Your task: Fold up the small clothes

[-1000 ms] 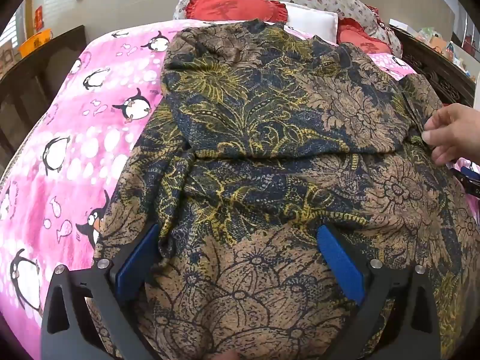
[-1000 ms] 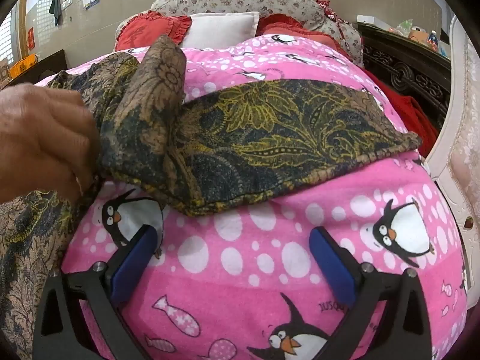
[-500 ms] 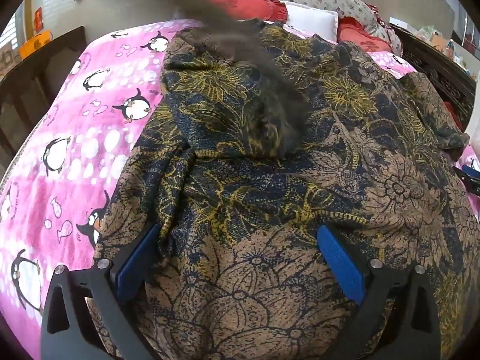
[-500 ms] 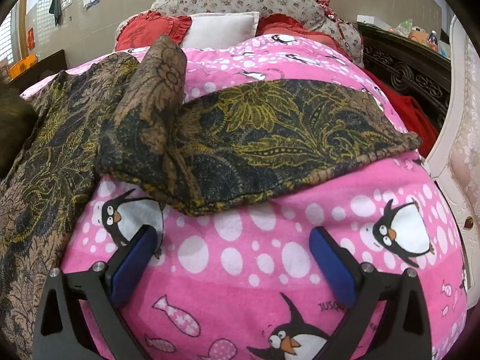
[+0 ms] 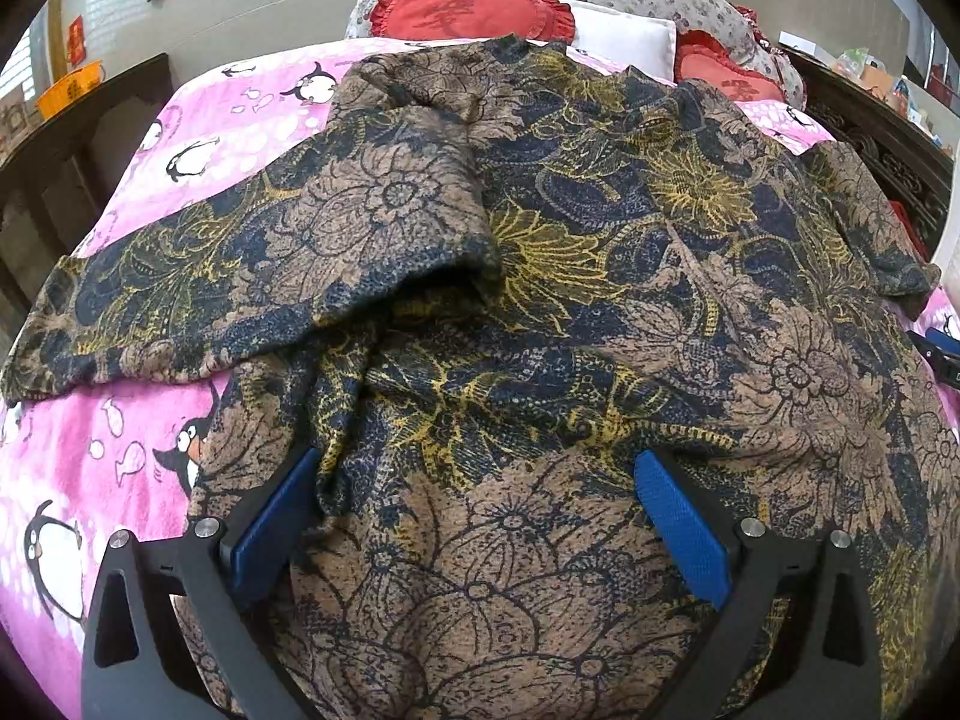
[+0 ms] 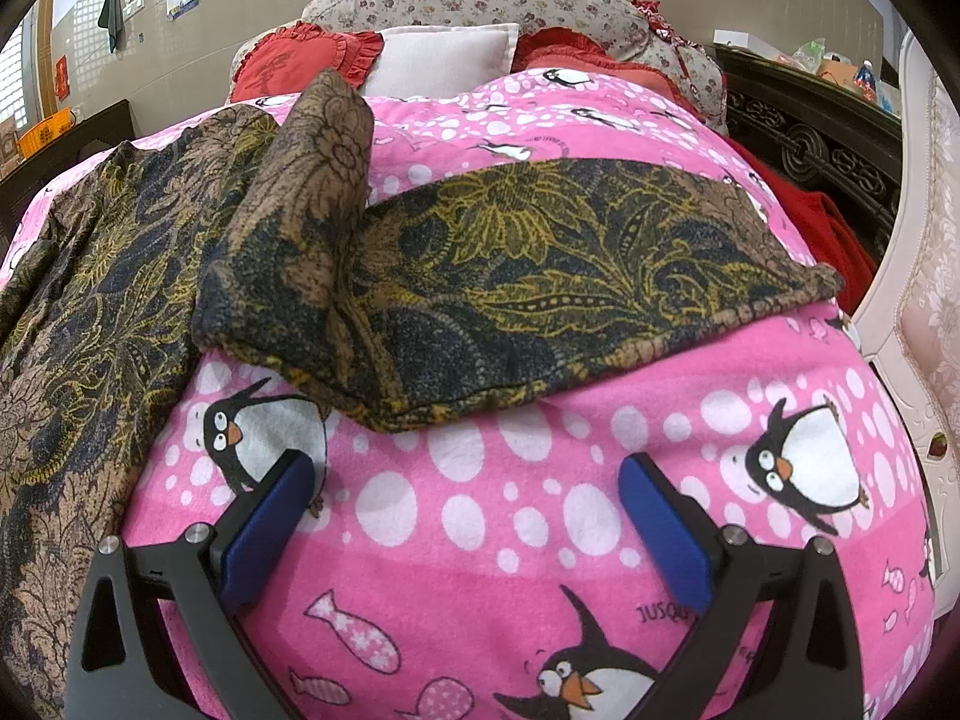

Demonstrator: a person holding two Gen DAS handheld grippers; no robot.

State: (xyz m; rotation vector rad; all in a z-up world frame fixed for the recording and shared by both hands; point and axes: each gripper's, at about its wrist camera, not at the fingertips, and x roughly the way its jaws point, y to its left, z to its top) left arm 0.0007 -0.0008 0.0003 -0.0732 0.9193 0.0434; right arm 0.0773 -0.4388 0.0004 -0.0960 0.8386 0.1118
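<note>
A brown, navy and yellow floral garment (image 5: pixel 600 276) lies spread on the bed. Its left sleeve (image 5: pixel 198 282) stretches out to the left over the pink blanket. My left gripper (image 5: pixel 480 510) is open and rests over the garment's lower part, with cloth between its blue pads. In the right wrist view the garment's right sleeve (image 6: pixel 570 276) lies across the pink blanket, and the body (image 6: pixel 102 300) lies at the left. My right gripper (image 6: pixel 468 516) is open and empty over the blanket, just short of the sleeve's hem.
A pink penguin blanket (image 6: pixel 540 540) covers the bed. Red and white pillows (image 5: pixel 480 12) sit at the head. Dark wooden furniture (image 5: pixel 888 138) stands at the right, and a dark cabinet (image 5: pixel 72 138) at the left. A white padded chair (image 6: pixel 918 300) stands at the far right.
A bare hand that held the garment near the right sleeve has left view. The left sleeve was flung over and now lies stretched out to the left. Both grippers stayed put.
</note>
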